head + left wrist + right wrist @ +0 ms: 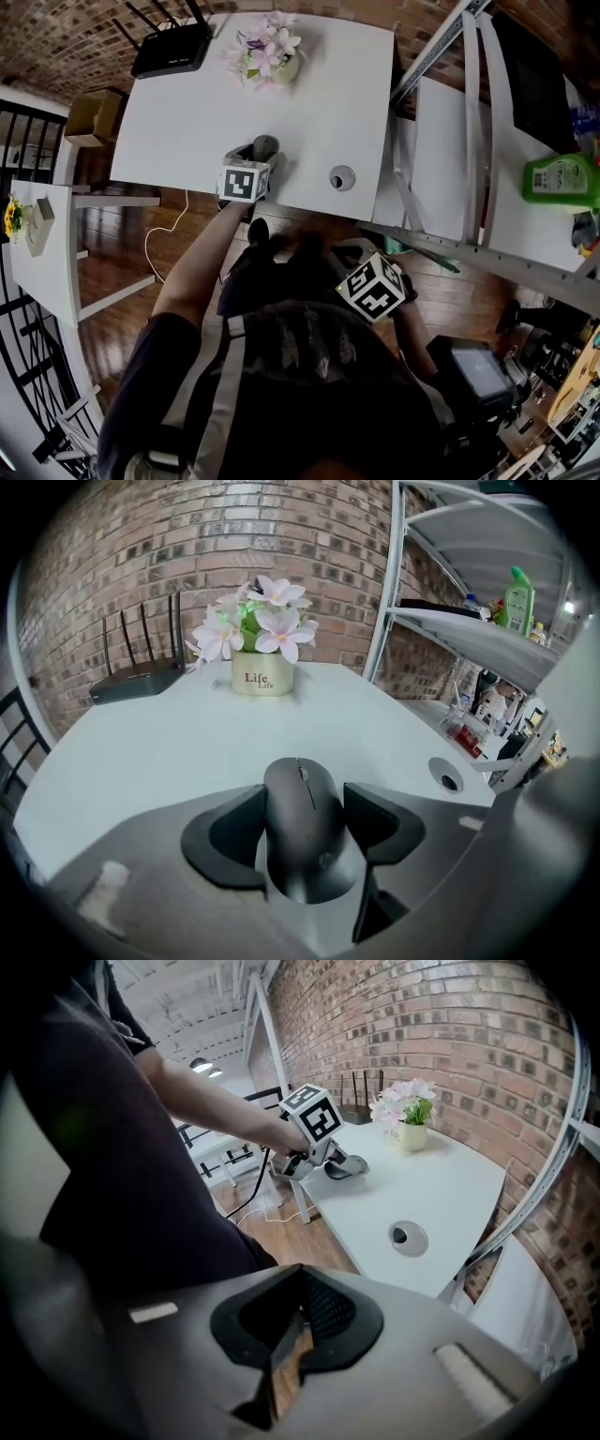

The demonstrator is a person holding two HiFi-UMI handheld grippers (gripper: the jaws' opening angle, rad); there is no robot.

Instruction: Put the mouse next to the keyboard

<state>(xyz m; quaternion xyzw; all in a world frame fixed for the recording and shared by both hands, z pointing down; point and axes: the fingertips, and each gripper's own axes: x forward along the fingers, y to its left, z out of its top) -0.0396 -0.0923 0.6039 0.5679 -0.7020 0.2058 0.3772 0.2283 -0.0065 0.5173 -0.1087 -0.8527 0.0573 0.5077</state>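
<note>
Brick is seen across the back: a brick wall (141, 564) behind a white counter (187, 122), with metal shelving (469, 141) set to the right of it. At the counter's far side a black router (172, 47) is placed near one corner, and a flower pot (272, 52) with pale pink blooms is stood just beside it.

The left gripper (302, 829) is held at the counter's near edge. Its jaws are closed against the sides of a dark wireless mouse (298, 803), which is pinched between them low over the white top. Whether the mouse is lifted or resting cannot be told. The right gripper (298, 1321) is kept well off the counter, near the person's body, with its jaws pressed together on nothing. A round cable hole (342, 177) is cut in the counter to the right of the mouse.

The grasp appears to be made, so the carrying step is judged to be in hand. No keyboard is shown in any view. It would have to be found first, and the mouse then set down flat just beside it and released.
</note>
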